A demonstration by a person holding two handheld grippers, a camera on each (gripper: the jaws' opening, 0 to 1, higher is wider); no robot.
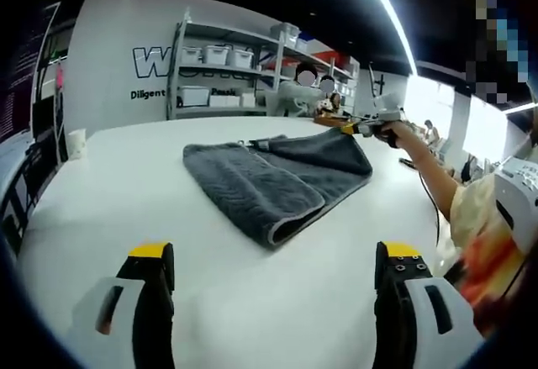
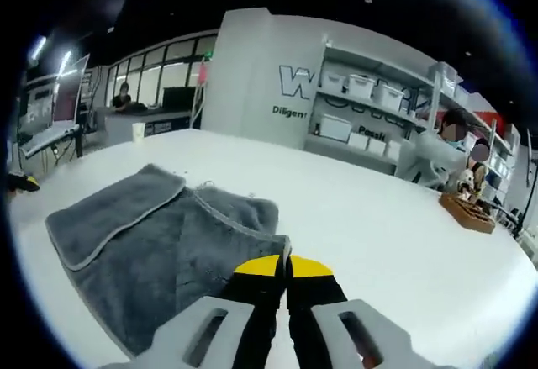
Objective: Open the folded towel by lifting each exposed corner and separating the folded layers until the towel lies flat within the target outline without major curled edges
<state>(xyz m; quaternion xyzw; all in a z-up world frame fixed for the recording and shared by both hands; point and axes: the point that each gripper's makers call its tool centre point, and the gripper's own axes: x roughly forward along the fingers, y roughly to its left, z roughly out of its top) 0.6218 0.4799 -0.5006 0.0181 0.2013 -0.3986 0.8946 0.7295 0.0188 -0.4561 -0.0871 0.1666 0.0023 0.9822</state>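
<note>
Step in hand, as judged: peel the top layer of the grey towel point(image 1: 282, 180) back by the corner that the right gripper point(image 2: 282, 266) has hold of. To do it well, lift that corner just clear of the layer beneath, carry it outward in a low arc so the layers part without dragging the whole cloth across the white table point(image 1: 126, 192), then lay it down taut so the edge does not curl. No target outline is visible on the table, so placement cannot be checked.

Left gripper view, left to right: the left gripper point(image 1: 277, 264) sits low in the frame, jaws wide apart, touching nothing, well short of the towel. The towel lies mid-frame, folded, its rounded fold edge toward the camera. At upper right the right gripper point(image 1: 370, 125) meets the towel's far corner, held in a person's hand point(image 1: 395, 134).

Right gripper view: the towel fills the lower left, a bound edge crossing its middle. At lower centre the yellow tips are pressed together at a towel corner, apparently pinching it. A wooden tray point(image 2: 466, 212) sits at right.
</note>
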